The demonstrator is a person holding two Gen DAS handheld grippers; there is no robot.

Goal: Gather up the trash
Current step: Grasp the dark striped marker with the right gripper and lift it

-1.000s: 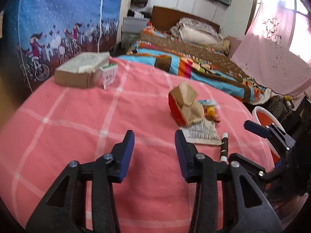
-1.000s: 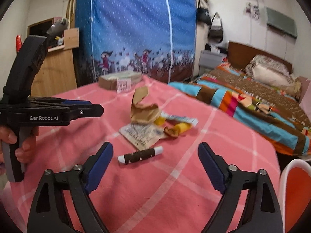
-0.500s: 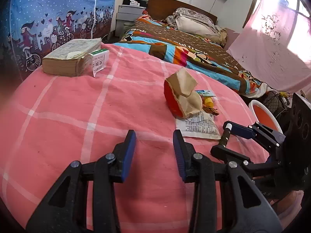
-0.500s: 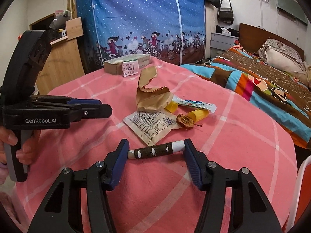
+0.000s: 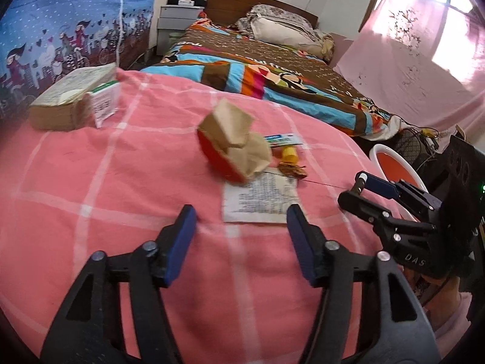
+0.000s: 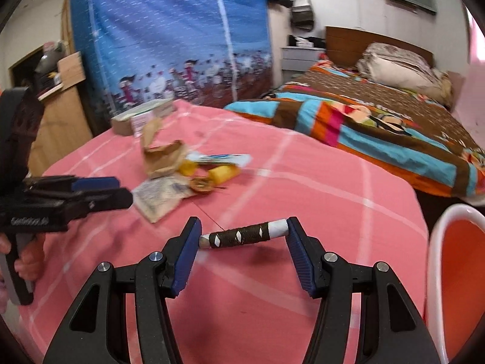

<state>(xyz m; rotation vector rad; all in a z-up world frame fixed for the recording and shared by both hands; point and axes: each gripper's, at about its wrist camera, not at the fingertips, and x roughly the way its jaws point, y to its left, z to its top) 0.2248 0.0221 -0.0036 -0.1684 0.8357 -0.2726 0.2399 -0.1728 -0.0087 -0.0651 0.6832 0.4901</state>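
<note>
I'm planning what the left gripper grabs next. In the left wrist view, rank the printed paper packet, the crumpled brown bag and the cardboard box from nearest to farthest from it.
From the left gripper:
1. Printed paper packet, flat just ahead of its fingertips.
2. Crumpled brown bag, right behind the packet, mid-table.
3. Cardboard box, far left corner of the table.

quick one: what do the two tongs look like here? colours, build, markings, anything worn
Both tongs match: left tongs and right tongs have black plastic arms with triangular cutouts, silver rivets at the pivots, and flat ribbed blue pads. The left one's black body carries blurred white lettering, unreadable here, above a grey grip. White letters "DAS" show on the right one. A pink sleeve shows below it.
</note>
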